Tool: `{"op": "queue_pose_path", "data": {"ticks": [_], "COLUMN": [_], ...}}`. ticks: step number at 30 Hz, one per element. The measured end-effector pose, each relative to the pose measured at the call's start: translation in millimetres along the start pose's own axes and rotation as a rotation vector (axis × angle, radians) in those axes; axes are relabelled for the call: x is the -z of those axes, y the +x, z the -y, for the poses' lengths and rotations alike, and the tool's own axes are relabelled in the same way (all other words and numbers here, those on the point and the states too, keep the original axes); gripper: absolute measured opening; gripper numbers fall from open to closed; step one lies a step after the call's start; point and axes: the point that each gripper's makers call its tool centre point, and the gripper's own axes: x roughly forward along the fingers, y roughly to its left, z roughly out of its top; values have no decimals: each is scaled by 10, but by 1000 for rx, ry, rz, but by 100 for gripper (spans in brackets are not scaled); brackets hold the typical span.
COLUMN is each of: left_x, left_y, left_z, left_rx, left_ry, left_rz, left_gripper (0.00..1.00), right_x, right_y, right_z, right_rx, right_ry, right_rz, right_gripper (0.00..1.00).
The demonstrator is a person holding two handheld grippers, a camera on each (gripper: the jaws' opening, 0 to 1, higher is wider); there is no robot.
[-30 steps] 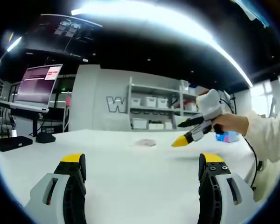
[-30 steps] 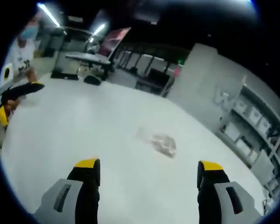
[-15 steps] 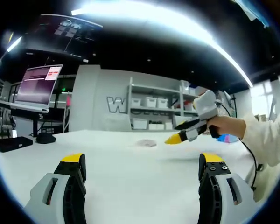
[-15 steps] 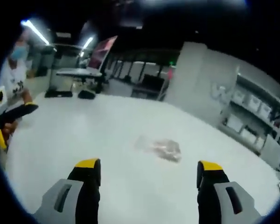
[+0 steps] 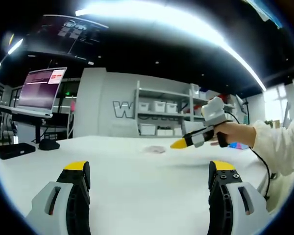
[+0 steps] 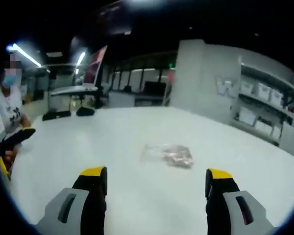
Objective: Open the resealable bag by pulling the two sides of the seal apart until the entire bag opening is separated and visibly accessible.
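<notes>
A small clear resealable bag (image 6: 167, 155) with brownish contents lies flat on the white table (image 6: 137, 137). It lies ahead of my right gripper (image 6: 155, 180), which stands open with nothing between its jaws. The same bag (image 5: 154, 150) looks tiny and far off in the left gripper view. My left gripper (image 5: 150, 172) is open and empty, low over the near part of the table (image 5: 137, 166). The right gripper (image 5: 196, 138) comes in from the right in a person's hand, its yellow tip hanging close to the bag. The left gripper (image 6: 10, 144) appears at the left edge of the right gripper view.
A monitor on a stand (image 5: 39, 90) and dark devices (image 5: 12, 149) sit at the table's far left. Shelves with white bins (image 5: 159, 115) stand behind the table. A person in white (image 6: 7, 105) is at the left of the right gripper view.
The right gripper has swung left and forward toward the bag and levelled out, so the bag now sits centred and larger ahead of its jaws. The left gripper has stayed still.
</notes>
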Motion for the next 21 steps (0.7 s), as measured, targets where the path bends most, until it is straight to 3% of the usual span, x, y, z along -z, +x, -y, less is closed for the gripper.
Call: {"op": "queue_pose_path", "data": {"ticks": [7,21], "left_x": [27,46], "left_y": [2,-16], "left_z": [6,-19], "left_rx": [2,-4], "left_ry": [-2,-5], "left_rz": [-6,-5], "left_gripper": [100,100], "right_x": [13,11], "right_y": [47,154], "right_z": [-25,-46], "right_rx": [6,16], "right_ry": [-119,-251], "right_rz": [-30,-75], "right_gripper": [79,81]}}
